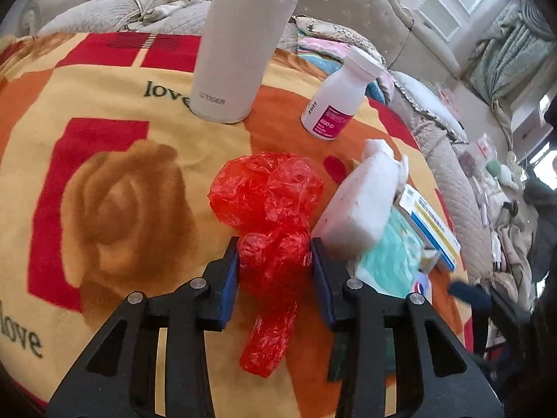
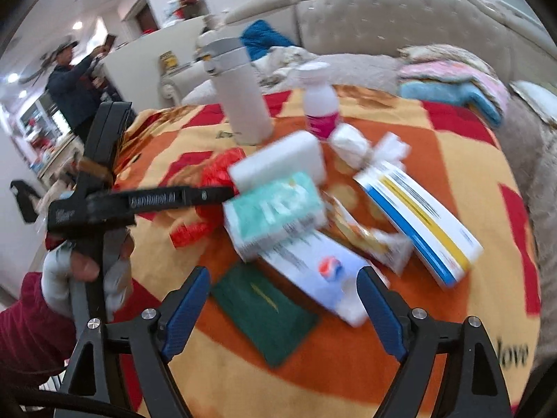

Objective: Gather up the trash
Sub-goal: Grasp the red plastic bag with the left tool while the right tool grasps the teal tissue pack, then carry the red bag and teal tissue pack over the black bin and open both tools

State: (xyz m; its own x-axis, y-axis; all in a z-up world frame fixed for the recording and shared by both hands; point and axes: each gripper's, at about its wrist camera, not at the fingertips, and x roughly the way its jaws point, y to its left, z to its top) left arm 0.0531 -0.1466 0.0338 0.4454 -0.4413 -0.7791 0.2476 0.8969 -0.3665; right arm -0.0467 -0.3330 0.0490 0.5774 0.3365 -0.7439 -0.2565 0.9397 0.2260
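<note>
A crumpled red plastic bag (image 1: pixel 268 202) lies on the patterned blanket (image 1: pixel 104 97). My left gripper (image 1: pixel 275 268) is shut on the bag's narrow lower part, with both blue pads against the plastic. In the right wrist view the red bag (image 2: pixel 216 174) is partly hidden behind the left tool's black finger. My right gripper (image 2: pixel 283 299) stands wide open with nothing between its fingers. It hovers over a white wrapper with a round red-and-blue logo (image 2: pixel 313 268) and a dark green cloth (image 2: pixel 264 310).
Beside the bag lie a white foam block (image 1: pixel 355 205), a teal tissue pack (image 1: pixel 390 257), a white-blue-yellow box (image 2: pixel 417 216), a snack wrapper (image 2: pixel 365 237) and a crumpled tissue (image 2: pixel 351 142). A white flask (image 1: pixel 240 45) and a pink-labelled bottle (image 1: pixel 334 104) stand behind. A person (image 2: pixel 73 80) stands far left.
</note>
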